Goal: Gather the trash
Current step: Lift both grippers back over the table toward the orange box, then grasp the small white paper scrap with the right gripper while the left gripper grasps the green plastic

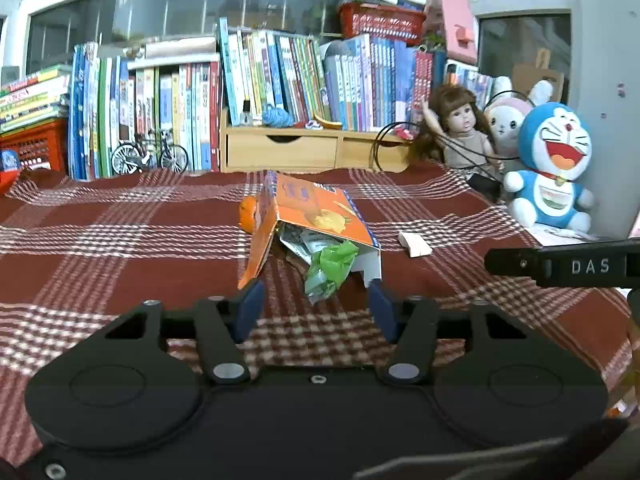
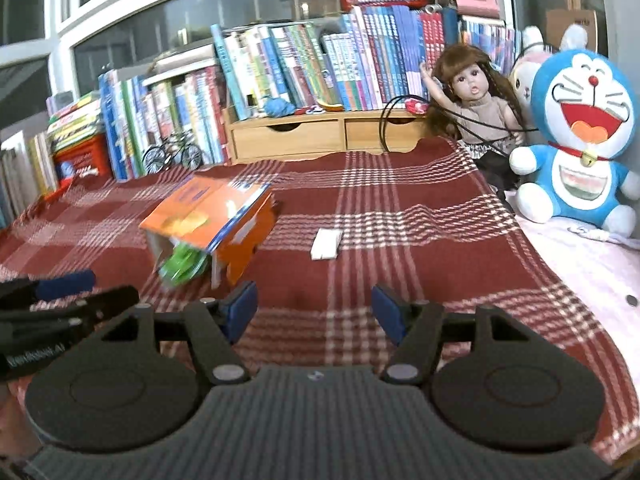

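1. Here, an orange snack box (image 1: 308, 216) is seen lying on its side on the red plaid cloth (image 1: 120, 256) covering the counter, open end turned toward the left wrist camera.
2. Crumpled green plastic (image 1: 334, 260) and silvery wrappers (image 1: 304, 242) are seen spilling out of the box mouth onto the cloth.
3. A small white paper scrap (image 1: 415, 244) is seen flat on the cloth, to the right of the box and apart from it.
4. An orange fruit (image 1: 248, 212) is partly hidden behind the box's left side.
5. The left gripper (image 1: 314, 308) is held low just in front of the box; its blue fingers (image 1: 250, 310) are spread apart and nothing is gripped, with the green plastic just ahead of the gap.
6. The right gripper (image 2: 314, 312) is held over bare cloth, its blue fingers (image 2: 388, 312) spread wide and nothing held; the box lies ahead to its left, the paper scrap ahead near centre.
7. Along the back, a row of books (image 1: 280, 76), a wooden drawer unit (image 1: 304, 150) and a miniature bicycle (image 1: 150, 156) are seen.
8. At the right edge, a doll (image 1: 464, 128) and a blue cat plush (image 1: 552, 168) are seen seated.
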{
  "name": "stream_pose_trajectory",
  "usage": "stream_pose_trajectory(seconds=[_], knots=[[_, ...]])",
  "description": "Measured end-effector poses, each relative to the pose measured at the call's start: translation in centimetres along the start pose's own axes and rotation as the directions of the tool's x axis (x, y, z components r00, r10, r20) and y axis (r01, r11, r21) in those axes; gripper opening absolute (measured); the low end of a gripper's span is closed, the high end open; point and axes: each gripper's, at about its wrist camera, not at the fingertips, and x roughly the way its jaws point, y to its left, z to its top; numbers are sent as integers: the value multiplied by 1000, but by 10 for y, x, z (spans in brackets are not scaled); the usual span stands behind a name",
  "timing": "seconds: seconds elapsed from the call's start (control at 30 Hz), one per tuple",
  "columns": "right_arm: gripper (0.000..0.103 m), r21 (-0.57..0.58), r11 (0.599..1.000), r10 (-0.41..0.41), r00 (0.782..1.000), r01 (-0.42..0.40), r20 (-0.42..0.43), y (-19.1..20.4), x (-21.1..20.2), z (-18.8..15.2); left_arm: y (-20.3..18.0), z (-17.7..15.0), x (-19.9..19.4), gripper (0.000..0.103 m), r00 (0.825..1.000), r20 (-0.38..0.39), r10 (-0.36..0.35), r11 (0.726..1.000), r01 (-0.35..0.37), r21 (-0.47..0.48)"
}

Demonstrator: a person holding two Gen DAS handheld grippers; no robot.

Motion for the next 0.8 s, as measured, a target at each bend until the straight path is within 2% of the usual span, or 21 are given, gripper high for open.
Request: stream_pose_trajectory(seconds=[0.37, 0.43, 0.47, 0.57, 0.6, 0.63, 0.67, 0.73, 0.8], knots=[[73, 54, 999, 0, 997, 4, -76, -21, 84, 28, -3, 7, 66, 50, 1000, -22, 7, 999, -8, -53], [73, 45, 999, -7, 996, 11, -91, -20, 99, 31, -2, 10, 75, 45, 1000, -24, 3, 997, -5, -71], [73, 44, 999, -9, 995, 13, -99, -20, 106, 33, -2, 11, 78, 33, 1000, -29, -5, 997, 3, -80], [71, 46, 999, -2, 993, 8, -121, -20, 125, 34, 0, 12, 74, 29, 1000, -14, -17, 995, 16, -97], [66, 42, 999, 0, 992, 6, -127, -19, 129, 34, 0, 12, 70, 29, 1000, -3, -20, 996, 19, -87], [56, 38, 999, 3, 991, 2, -132, -18, 132, 34, 0, 13, 66, 28, 1000, 6, -21, 997, 21, -75], [51, 36, 999, 8, 990, -3, -141, -17, 136, 34, 0, 13, 60, 28, 1000, 13, -24, 997, 24, -66], [29, 33, 999, 16, 988, -11, -156, -15, 139, 32, 2, 14, 49, 28, 999, 24, -33, 997, 35, -64], [29, 31, 999, 12, 989, -8, -148, -13, 137, 29, 5, 14, 37, 28, 998, 32, -46, 997, 48, -66]])
